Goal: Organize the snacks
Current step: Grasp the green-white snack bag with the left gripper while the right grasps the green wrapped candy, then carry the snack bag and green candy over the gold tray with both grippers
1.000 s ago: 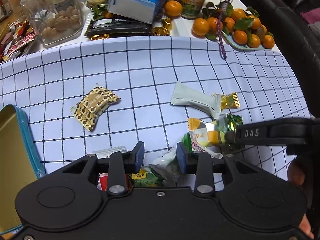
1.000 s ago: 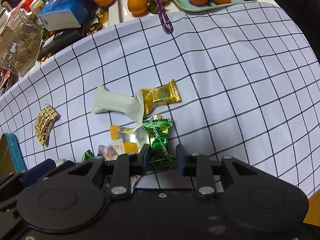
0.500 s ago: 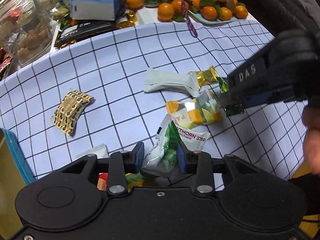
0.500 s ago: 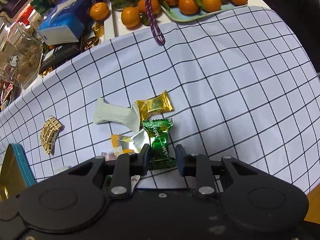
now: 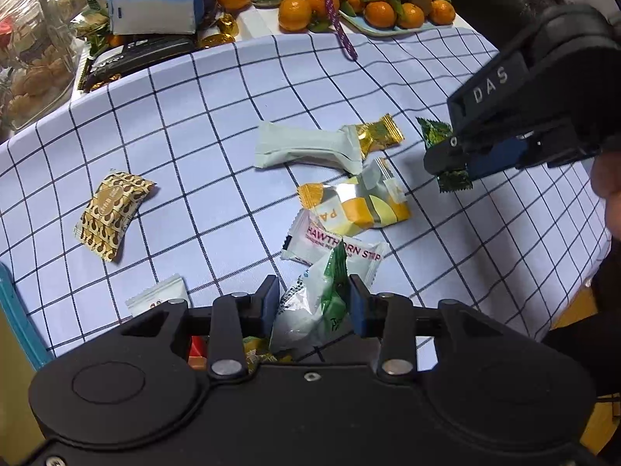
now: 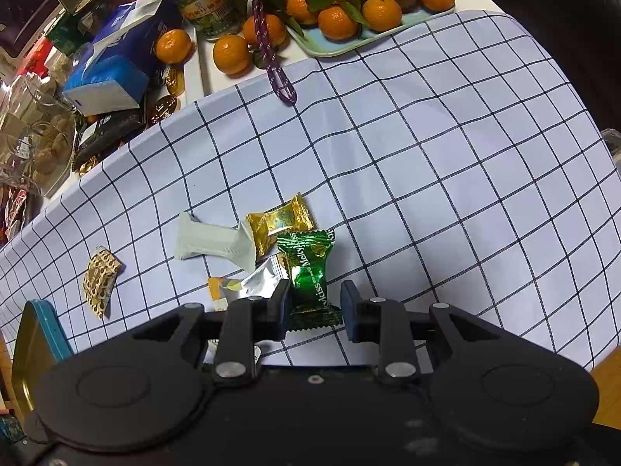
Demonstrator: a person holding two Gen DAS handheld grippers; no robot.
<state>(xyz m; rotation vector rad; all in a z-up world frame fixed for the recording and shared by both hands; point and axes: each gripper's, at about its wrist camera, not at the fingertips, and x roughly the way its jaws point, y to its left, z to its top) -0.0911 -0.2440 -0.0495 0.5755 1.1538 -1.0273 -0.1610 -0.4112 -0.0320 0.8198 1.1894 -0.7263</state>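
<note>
My left gripper (image 5: pixel 314 305) is shut on a white-and-green snack packet (image 5: pixel 314 303), held above the checked cloth. My right gripper (image 6: pixel 315 308) is shut on a green Melkiss candy (image 6: pixel 308 272), lifted off the cloth; it shows in the left wrist view (image 5: pixel 450 157) with the candy (image 5: pixel 436 134) sticking out. On the cloth lie a pale green bar (image 5: pixel 306 147), a gold candy (image 5: pixel 378 136), a yellow-and-silver packet (image 5: pixel 357 209), a white hawthorn strip packet (image 5: pixel 314 239), a brown patterned packet (image 5: pixel 112 209) and a small white packet (image 5: pixel 159 299).
A teal tin with a gold inside (image 6: pixel 35 334) stands at the left edge. At the back are a tray of mandarins (image 6: pixel 349 7), a jar (image 6: pixel 209 4), a blue tissue pack (image 5: pixel 163 0), a glass jar of biscuits (image 5: pixel 35 62) and a purple cord (image 6: pixel 271 66).
Both grippers have risen with their snacks. The green candy has left the pile, and the white-and-green packet is lifted clear of the hawthorn packet.
</note>
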